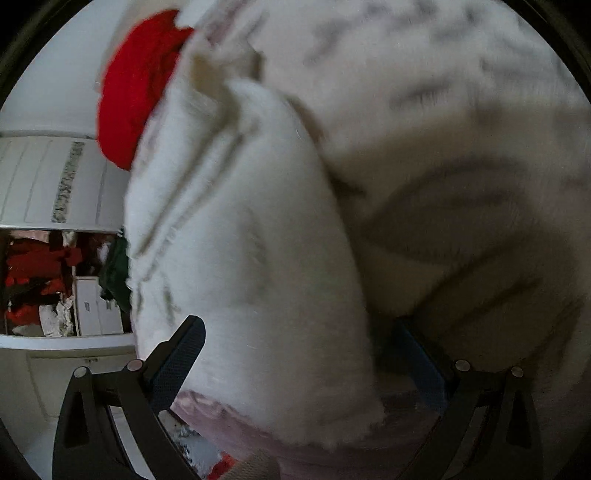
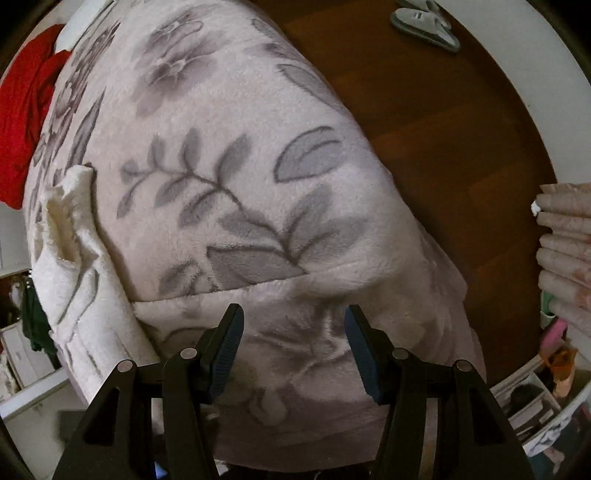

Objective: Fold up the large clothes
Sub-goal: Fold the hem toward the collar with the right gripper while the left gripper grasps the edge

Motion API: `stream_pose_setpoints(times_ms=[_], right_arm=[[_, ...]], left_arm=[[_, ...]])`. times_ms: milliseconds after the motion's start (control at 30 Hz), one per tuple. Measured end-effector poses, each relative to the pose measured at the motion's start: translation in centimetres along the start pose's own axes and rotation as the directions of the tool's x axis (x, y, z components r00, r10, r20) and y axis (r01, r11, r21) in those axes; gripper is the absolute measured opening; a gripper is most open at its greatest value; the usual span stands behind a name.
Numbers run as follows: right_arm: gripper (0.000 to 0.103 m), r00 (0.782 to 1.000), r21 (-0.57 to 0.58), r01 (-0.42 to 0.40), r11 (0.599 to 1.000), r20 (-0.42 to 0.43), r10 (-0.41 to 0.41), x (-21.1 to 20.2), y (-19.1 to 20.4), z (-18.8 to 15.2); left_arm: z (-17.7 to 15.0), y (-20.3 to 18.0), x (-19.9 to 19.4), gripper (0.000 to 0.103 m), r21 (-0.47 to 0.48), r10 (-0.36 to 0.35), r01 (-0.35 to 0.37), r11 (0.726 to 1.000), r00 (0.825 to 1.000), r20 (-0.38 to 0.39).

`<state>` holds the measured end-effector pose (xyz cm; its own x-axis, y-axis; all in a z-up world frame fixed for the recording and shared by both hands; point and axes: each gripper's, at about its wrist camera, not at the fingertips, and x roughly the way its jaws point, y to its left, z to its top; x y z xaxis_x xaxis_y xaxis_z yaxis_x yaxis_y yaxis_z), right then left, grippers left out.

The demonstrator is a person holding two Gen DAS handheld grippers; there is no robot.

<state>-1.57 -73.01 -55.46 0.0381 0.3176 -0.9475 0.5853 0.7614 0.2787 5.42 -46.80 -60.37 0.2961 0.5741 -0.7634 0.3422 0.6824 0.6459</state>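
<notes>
The right gripper [image 2: 293,345] is hanging with its jaws parted and nothing between them, just above the folded floral fleece blanket [image 2: 229,192], whose fold seam is lying directly at 12 o'clock and whose long axis is running from 10 toward 4 o'clock. The left gripper [image 1: 295,365] is standing wide with a white fleece flap [image 1: 240,258] bulging between its 2 fingers; whether it is grasping is impossible to tell. Only the right view is showing the wooden floor [image 2: 424,110] and slippers [image 2: 424,26] at 1 o'clock, while the red garment [image 1: 136,85] is sitting at 10 o'clock in the left view.
</notes>
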Motion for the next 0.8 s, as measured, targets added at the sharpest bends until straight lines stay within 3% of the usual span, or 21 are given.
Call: stream_pose_setpoints(times_ms=[33, 67, 100, 133, 233, 267, 333, 433, 467, 533, 733, 767, 800], right_arm=[[0.059, 1.000, -0.009, -0.017, 1.000, -0.005, 0.017, 1.0, 2.1, 0.1], [0.059, 0.998, -0.034, -0.055, 0.998, -0.015, 0.054, 1.3, 3.2, 0.5], [0.060, 0.997, -0.051, -0.077, 0.996, -0.024, 0.076, 1.6, 4.0, 0.8], [0.062, 0.993, -0.077, -0.110, 0.991, -0.043, 0.107, 2.4, 5.7, 1.4], [0.071, 0.967, -0.158, -0.243, 0.957, -0.113, 0.227, 4.5, 10.6, 3.3], [0.075, 0.955, -0.188, -0.287, 0.939, -0.137, 0.264, 5.4, 12.7, 4.0], [0.078, 0.932, -0.238, -0.357, 0.903, -0.155, 0.327, 6.5, 16.6, 5.2], [0.084, 0.879, -0.287, -0.476, 0.832, -0.194, 0.436, 8.8, 22.9, 7.4], [0.085, 0.848, -0.282, -0.528, 0.801, -0.221, 0.481, 10.1, 25.2, 8.4], [0.087, 0.815, -0.267, -0.576, 0.773, -0.256, 0.519, 11.9, 27.6, 9.7], [0.087, 0.790, -0.124, -0.572, 0.811, -0.348, 0.505, 19.0, 30.0, 11.8], [0.081, 0.796, -0.109, -0.565, 0.818, -0.333, 0.506, 19.1, 30.1, 11.6], [0.064, 0.799, -0.099, -0.561, 0.822, -0.324, 0.506, 19.0, 30.1, 11.5]], left_arm=[[-0.3, 0.6, 0.6, 0.098, -0.016, 0.010, -0.011, 1.000, 1.000, -0.010], [-0.5, 1.9, 1.2, 0.086, -0.063, 0.009, -0.009, 0.998, 1.000, -0.012], [-0.8, 3.6, 1.7, 0.046, -0.120, -0.024, 0.022, 0.992, 1.000, -0.017], [-1.0, 5.0, 2.0, 0.017, -0.166, -0.064, 0.059, 0.984, 0.998, -0.024], [-1.4, 9.7, 2.6, 0.016, -0.339, -0.188, 0.179, 0.924, 0.982, 0.004], [-1.4, 11.1, 2.7, 0.015, -0.382, -0.191, 0.180, 0.906, 0.982, 0.010], [-1.2, 12.5, 2.9, 0.015, -0.407, -0.176, 0.164, 0.898, 0.984, 0.009], [-0.8, 13.1, 3.4, 0.015, -0.427, -0.180, 0.163, 0.890, 0.984, -0.001], [-0.7, 13.1, 3.4, 0.015, -0.426, -0.181, 0.162, 0.890, 0.984, -0.002], [-0.6, 13.1, 3.4, 0.016, -0.424, -0.174, 0.155, 0.892, 0.985, -0.006], [-0.6, 13.2, 3.9, 0.016, -0.418, -0.088, 0.066, 0.906, 0.995, -0.035], [-0.4, 13.0, 3.9, 0.016, -0.418, -0.066, 0.043, 0.907, 0.997, -0.040], [-0.4, 13.1, 4.0, 0.016, -0.424, -0.056, 0.033, 0.905, 0.998, -0.043]])
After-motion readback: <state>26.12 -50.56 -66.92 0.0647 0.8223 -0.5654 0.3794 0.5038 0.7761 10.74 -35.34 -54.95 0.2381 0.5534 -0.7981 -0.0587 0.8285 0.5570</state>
